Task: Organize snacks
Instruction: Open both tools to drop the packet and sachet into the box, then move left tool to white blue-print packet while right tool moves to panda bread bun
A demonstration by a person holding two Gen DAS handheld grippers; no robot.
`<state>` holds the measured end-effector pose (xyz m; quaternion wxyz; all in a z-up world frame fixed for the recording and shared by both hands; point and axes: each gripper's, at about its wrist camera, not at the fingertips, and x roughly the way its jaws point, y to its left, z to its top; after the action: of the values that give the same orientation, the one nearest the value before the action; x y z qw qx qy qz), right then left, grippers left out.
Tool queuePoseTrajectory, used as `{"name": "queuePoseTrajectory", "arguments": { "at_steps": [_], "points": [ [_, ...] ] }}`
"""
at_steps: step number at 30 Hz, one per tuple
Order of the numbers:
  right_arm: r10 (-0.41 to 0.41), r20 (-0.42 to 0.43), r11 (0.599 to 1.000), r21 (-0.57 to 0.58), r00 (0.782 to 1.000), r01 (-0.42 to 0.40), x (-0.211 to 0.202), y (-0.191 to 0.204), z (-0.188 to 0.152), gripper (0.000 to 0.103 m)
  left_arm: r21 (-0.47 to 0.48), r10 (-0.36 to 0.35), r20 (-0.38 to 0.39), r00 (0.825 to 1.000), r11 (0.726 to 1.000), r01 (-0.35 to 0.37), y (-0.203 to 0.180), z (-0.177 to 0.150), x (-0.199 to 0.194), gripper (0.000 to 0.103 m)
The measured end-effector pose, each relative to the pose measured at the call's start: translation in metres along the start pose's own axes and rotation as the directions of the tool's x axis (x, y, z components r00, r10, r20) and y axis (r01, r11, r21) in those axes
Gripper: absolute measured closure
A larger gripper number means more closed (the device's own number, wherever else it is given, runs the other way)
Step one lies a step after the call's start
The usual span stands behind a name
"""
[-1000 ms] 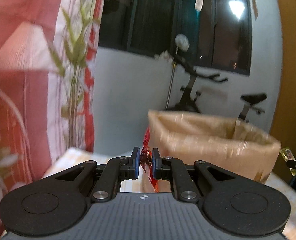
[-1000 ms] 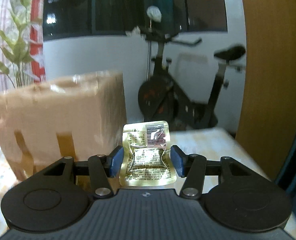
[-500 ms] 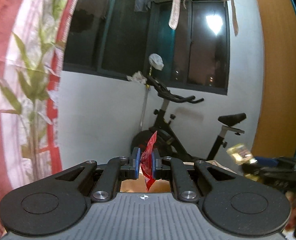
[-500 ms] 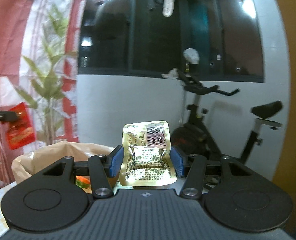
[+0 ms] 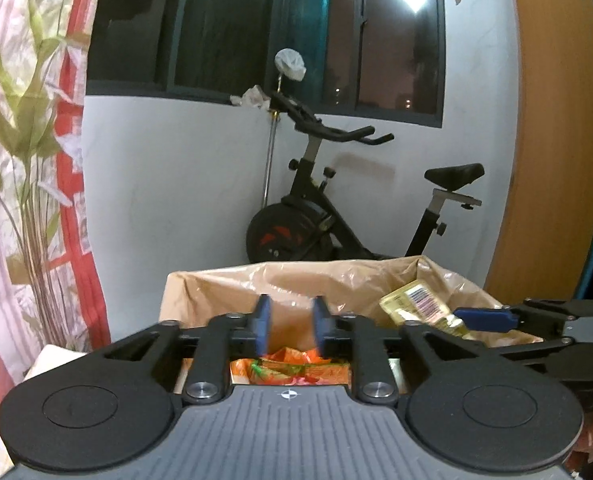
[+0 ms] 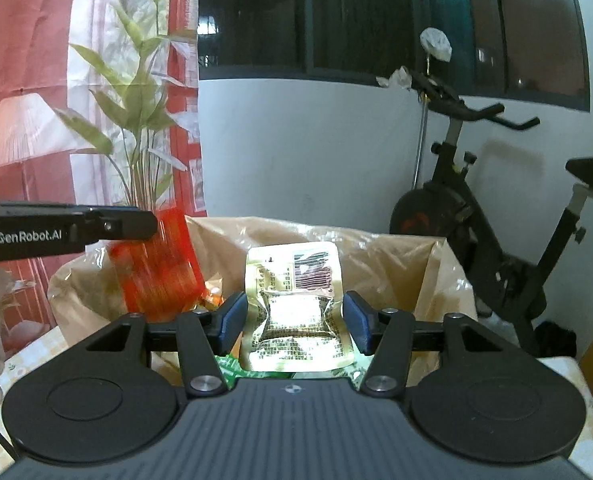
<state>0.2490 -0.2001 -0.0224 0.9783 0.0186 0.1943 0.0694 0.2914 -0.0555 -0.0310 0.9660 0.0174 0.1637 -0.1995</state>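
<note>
Closest to us in the left wrist view, our left gripper [image 5: 290, 330] is opening its two blue pads, and nothing sits between them. From the right wrist view we can see the red snack packet [image 6: 158, 260] just below that gripper's tip, blurry, over the left side of the box (we cannot tell if it touches the pads).

Our right gripper [image 6: 295, 322] is opening too. The gold snack packet [image 6: 296, 312] stands upright between its blue pads. There is a little gap on each side, so the pads do not seem to squeeze it. In the left wrist view the same gold packet [image 5: 420, 312] shows over the right side of the box.

Just past both grippers is the cardboard box [image 5: 200, 300], lined with a thin plastic bag. Orange and green snack packets [image 5: 292, 368] lie inside it. The box sits on a checked tablecloth [image 6: 36, 356].

Farther back stands an exercise bike [image 5: 328, 208] by a white wall. A red and white curtain [image 6: 36, 80] with leaf prints hangs on the left. Dark windows [image 5: 236, 20] are at the very back.
</note>
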Motion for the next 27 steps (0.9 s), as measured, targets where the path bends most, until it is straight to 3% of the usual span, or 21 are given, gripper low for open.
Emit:
{"name": "queuePoseTrajectory", "arguments": {
  "at_steps": [2,9,16,27],
  "points": [
    [-0.009,-0.001,1.000,0.006,1.000,0.009,-0.004,-0.001,-0.002,0.045,-0.011,0.006,0.001,1.000,1.000,-0.006,0.004,-0.001,-0.004,0.057],
    [-0.019,0.032,0.999,0.026,0.999,0.018,-0.022,0.003,-0.008,0.042,-0.009,-0.001,0.004,1.000,1.000,0.001,0.008,-0.003,-0.025,0.049],
    [-0.034,0.086,0.998,0.064,0.996,0.029,-0.051,0.006,-0.017,0.042,-0.024,0.000,-0.002,1.000,1.000,0.000,0.012,-0.011,-0.053,0.047],
    [-0.051,0.092,0.995,0.094,0.994,0.043,-0.077,0.014,-0.041,0.042,-0.079,0.033,-0.021,0.999,0.996,-0.034,0.015,-0.037,-0.087,0.047]
  ]
}}
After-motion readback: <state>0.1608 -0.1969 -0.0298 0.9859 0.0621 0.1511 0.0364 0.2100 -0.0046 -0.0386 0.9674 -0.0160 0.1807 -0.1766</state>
